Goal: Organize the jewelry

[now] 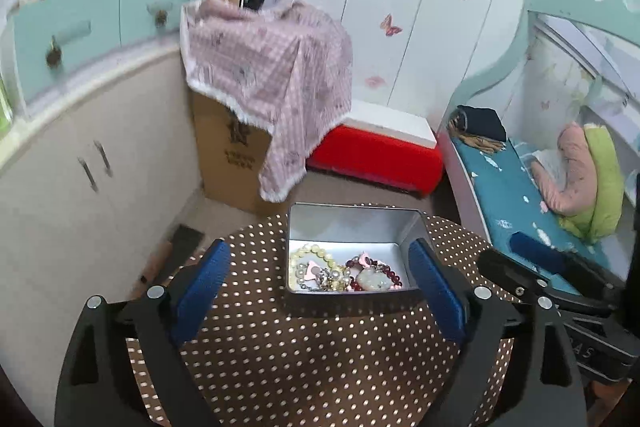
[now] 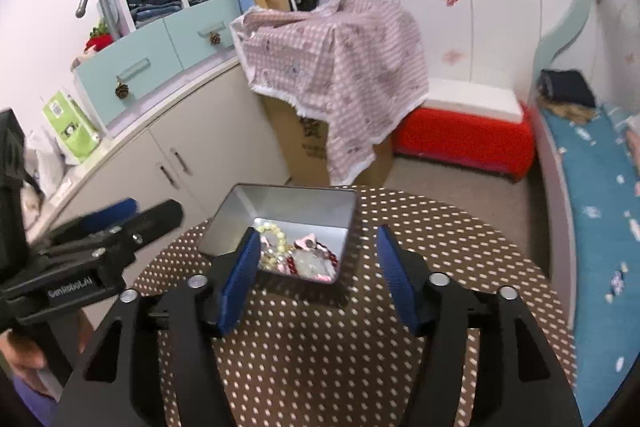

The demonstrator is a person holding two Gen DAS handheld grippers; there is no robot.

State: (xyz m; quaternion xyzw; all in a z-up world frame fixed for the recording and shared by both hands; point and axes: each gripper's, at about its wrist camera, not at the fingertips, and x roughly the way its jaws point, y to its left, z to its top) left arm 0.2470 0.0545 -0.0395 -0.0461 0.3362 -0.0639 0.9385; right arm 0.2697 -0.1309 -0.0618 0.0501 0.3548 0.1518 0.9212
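A silver metal box (image 1: 344, 223) (image 2: 280, 205) stands open on a round table with a brown polka-dot cloth (image 1: 304, 359) (image 2: 332, 347). Inside lies a heap of jewelry (image 1: 344, 271) (image 2: 298, 254): a pale yellow bead bracelet, a dark red bead bracelet, a white jade-like pendant and pink bow pieces. My left gripper (image 1: 320, 261) is open and empty, just short of the box, its blue pads either side of it. My right gripper (image 2: 316, 247) is open and empty, close to the box's near edge; its left pad hides part of the jewelry.
A cardboard box under a pink checked cloth (image 1: 264, 67) (image 2: 340, 63), a red storage box (image 1: 380, 155) (image 2: 464, 135), white cabinets (image 1: 80, 167) (image 2: 192, 143) and a bed with a blue sheet (image 1: 516, 195) (image 2: 600, 187) surround the table.
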